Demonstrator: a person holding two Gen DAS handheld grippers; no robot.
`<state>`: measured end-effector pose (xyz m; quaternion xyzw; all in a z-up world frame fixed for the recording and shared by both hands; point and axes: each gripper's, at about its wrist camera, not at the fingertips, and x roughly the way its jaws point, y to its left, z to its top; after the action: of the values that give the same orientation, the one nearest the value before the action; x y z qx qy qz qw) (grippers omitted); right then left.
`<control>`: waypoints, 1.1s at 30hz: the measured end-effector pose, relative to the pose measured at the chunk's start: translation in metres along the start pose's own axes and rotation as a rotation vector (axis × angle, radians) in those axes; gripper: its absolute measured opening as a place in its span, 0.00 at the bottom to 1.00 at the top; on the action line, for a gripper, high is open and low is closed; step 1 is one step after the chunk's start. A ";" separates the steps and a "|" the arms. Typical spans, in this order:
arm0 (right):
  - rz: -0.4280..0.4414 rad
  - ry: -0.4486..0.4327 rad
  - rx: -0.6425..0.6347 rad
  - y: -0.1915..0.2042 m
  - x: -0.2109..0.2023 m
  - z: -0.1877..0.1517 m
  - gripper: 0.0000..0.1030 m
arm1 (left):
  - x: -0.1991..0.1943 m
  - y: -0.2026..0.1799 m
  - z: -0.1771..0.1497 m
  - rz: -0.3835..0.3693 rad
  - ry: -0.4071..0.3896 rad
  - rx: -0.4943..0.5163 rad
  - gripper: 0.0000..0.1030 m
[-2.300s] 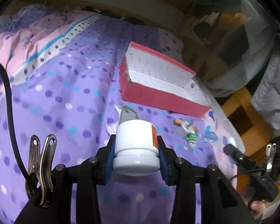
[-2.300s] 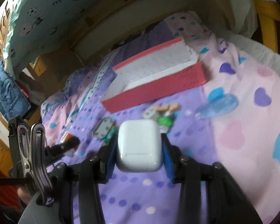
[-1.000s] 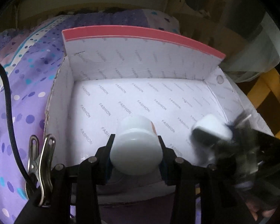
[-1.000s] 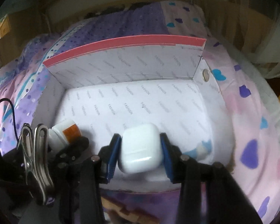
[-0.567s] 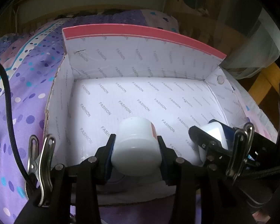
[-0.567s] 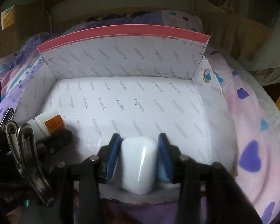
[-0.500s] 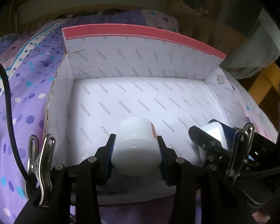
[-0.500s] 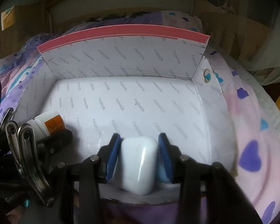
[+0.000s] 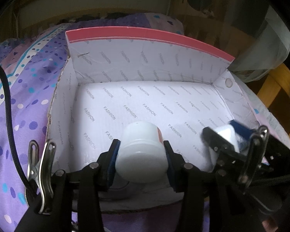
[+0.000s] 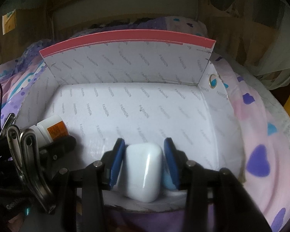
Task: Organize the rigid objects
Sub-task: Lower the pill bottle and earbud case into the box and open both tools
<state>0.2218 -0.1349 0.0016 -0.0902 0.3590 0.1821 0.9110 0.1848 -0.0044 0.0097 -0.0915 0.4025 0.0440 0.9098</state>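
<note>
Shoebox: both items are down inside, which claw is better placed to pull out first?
Right. The right claw is opening, with gaps beside the earbud case on the shoebox floor. The left claw is opening too, but its pads look close against the white bottle.

A pink-rimmed white cardboard box (image 9: pixel 148 100) printed with lettering lies open on a bed spread with a purple polka-dot quilt (image 9: pixel 21 116). Inside the box, near its front wall, a white plastic pill bottle (image 9: pixel 141 150) sits to the left and a white rounded earbud case (image 10: pixel 143 172) to the right. The bottle lies between the fingers of the left hand-held gripper (image 9: pixel 141 160), the case between those of the right hand-held gripper (image 10: pixel 144 162). A pale blue object (image 10: pixel 167 181), partly hidden, lies just right of the case. The box's tall back wall stands behind both.
</note>
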 end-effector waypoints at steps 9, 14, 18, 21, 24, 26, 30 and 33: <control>-0.091 -0.041 0.029 -0.001 -0.009 0.002 0.73 | -0.010 -0.004 -0.001 0.029 -0.051 0.015 0.52; -0.076 -0.047 0.051 -0.007 -0.009 0.003 0.73 | -0.015 -0.009 -0.002 0.069 -0.081 0.041 0.54; -0.080 -0.045 0.051 -0.009 -0.009 0.006 0.73 | -0.015 -0.009 -0.001 0.069 -0.077 0.044 0.54; -0.080 -0.045 0.052 -0.009 -0.009 0.007 0.73 | -0.016 -0.010 -0.003 0.079 -0.077 0.067 0.56; -0.087 -0.054 0.054 -0.007 -0.012 0.006 0.73 | -0.021 -0.011 -0.004 0.212 -0.117 0.076 0.93; -0.115 -0.068 0.073 -0.010 -0.015 0.003 0.73 | -0.024 -0.004 -0.003 0.175 -0.124 0.054 0.96; -0.124 -0.102 0.093 -0.012 -0.023 0.002 0.74 | -0.022 -0.004 -0.003 0.180 -0.118 0.061 0.97; -0.130 -0.096 0.094 -0.011 -0.023 0.002 0.74 | -0.022 -0.003 -0.004 0.176 -0.120 0.059 0.97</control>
<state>0.2118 -0.1508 0.0188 -0.0616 0.3164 0.1095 0.9403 0.1671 -0.0087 0.0240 -0.0261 0.3550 0.1171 0.9272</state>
